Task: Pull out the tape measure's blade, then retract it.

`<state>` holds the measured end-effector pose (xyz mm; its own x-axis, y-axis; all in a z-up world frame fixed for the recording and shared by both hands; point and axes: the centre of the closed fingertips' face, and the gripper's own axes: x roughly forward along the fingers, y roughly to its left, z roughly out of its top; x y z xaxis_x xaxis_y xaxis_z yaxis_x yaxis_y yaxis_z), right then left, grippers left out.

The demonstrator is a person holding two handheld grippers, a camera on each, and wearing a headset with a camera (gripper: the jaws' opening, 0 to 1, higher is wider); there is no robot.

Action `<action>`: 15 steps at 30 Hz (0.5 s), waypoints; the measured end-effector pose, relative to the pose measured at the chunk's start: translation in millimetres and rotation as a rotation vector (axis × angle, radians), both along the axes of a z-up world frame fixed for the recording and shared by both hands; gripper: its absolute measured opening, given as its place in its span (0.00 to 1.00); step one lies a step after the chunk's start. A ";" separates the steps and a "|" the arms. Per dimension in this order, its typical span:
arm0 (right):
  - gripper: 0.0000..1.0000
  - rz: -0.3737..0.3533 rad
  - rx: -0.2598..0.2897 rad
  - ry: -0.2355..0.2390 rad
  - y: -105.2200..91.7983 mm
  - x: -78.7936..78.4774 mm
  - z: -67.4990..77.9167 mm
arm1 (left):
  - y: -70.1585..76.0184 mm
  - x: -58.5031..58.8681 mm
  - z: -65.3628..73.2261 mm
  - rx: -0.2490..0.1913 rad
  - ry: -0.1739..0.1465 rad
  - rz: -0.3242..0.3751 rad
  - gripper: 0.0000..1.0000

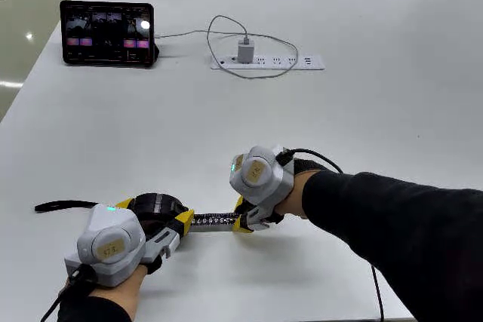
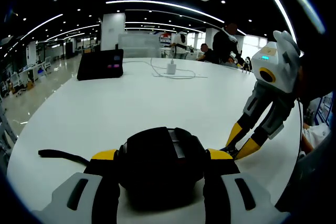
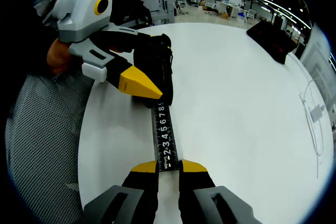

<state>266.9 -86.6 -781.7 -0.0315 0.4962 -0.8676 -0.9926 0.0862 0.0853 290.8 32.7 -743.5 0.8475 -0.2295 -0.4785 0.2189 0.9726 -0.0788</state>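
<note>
The fingers [image 3: 144, 169] of the right gripper [image 3: 168, 167] are closed narrow on the tip of the blade [image 3: 163, 129], at its lowest printed numbers. The fingers of the left gripper [image 2: 163, 155] clamp either side of the black tape measure case [image 2: 157, 174], which sits on the white table [image 1: 339, 126]. A short length of blade spans the two grippers. Judged stage: pull-out begun; fuller extension and the whole retraction are left.
</note>
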 end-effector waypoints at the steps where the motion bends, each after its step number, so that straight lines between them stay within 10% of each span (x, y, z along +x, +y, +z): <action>1: 0.10 0.002 0.001 0.000 0.4 0.1 0.0 | 0.2 0.1 0.0 0.000 0.000 0.000 0.60; 15: 0.10 -0.005 0.005 -0.002 5.5 0.0 0.3 | 0.5 -0.3 0.2 -0.005 -0.001 0.001 0.60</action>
